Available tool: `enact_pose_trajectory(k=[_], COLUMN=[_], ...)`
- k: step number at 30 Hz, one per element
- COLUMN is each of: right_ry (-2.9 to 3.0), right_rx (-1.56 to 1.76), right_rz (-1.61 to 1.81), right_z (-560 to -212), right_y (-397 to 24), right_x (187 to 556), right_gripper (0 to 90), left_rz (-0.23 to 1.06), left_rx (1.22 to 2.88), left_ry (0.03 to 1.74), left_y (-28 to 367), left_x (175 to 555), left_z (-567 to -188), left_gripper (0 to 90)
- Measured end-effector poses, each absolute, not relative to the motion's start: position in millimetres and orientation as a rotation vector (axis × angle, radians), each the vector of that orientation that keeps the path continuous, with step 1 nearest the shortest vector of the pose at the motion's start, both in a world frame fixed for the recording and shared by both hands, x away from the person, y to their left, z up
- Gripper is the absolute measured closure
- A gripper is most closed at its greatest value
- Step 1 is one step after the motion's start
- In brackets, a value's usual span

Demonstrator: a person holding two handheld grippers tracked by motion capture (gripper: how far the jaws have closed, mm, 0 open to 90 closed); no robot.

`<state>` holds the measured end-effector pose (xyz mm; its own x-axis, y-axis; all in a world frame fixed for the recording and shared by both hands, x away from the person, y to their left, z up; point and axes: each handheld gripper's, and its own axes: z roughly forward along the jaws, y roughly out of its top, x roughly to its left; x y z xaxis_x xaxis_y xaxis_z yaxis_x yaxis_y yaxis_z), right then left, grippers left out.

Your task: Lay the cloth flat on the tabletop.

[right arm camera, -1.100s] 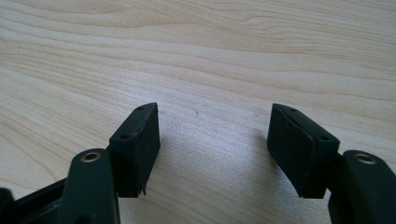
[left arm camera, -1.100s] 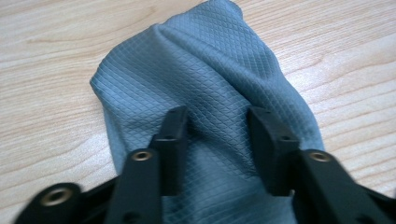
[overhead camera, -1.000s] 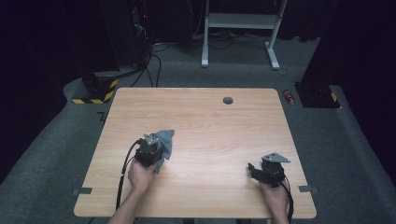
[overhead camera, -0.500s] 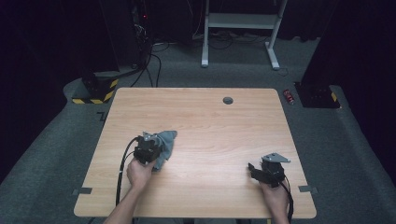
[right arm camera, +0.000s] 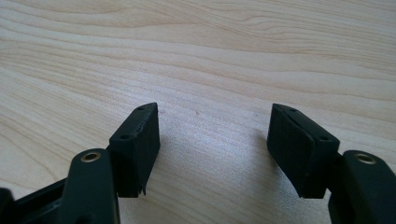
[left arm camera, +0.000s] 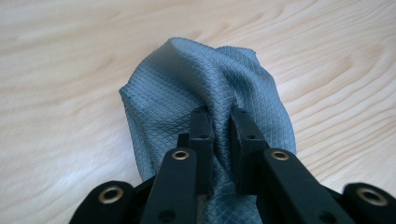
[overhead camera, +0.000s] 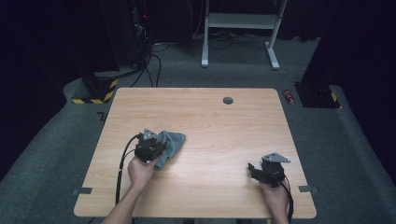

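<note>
Since the earlier frame, the left gripper (overhead camera: 154, 150) has been raised a little off the surface (overhead camera: 219, 121) and its jaws have just been closing, with the grey cloth (overhead camera: 170, 142) between them. A fold of that cloth is now pinched between the two black jaws, as is seen in the left gripper view (left arm camera: 219, 130), where the quilted fabric is gathered into a ridge at the pads and spreads out ahead of them onto the wood. Beyond the left gripper, the rest of the cloth is draped forward and to its right, its far edge lying on the surface. A black cable is trailed from this gripper back along the person's forearm. Well apart to the right, the right gripper (overhead camera: 258, 171) is held by the other hand in the same place as before, low over the surface; its jaws are kept wide apart with bare wood between them (right arm camera: 212, 140). Farther off, a small dark round fitting (overhead camera: 228, 100) is set into the surface near its far edge.
</note>
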<state>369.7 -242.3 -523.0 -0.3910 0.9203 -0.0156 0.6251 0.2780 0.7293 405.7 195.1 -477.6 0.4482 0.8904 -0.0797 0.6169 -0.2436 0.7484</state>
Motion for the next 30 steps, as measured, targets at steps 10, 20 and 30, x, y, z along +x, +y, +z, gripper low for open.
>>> enact_pose_trajectory(k=[10,20,30], right_ry=[2.115,2.115,2.115], right_rx=[1.389,1.389,1.389], right_rz=[0.903,0.903,0.903], right_z=[-523.0,-523.0,-523.0], right_y=[-242.3,-242.4,-242.3], right_x=[369.7,369.7,369.7], right_gripper=[34.2,34.2,34.3], left_rz=[0.437,0.394,0.379], left_rx=[1.958,1.972,2.053], left_ry=[1.156,1.092,1.058], left_y=[169.0,132.6,96.1], left_x=[404.0,404.7,406.9], left_z=[-461.3,-463.3,-483.9], left_gripper=[80.9,80.8,80.2])
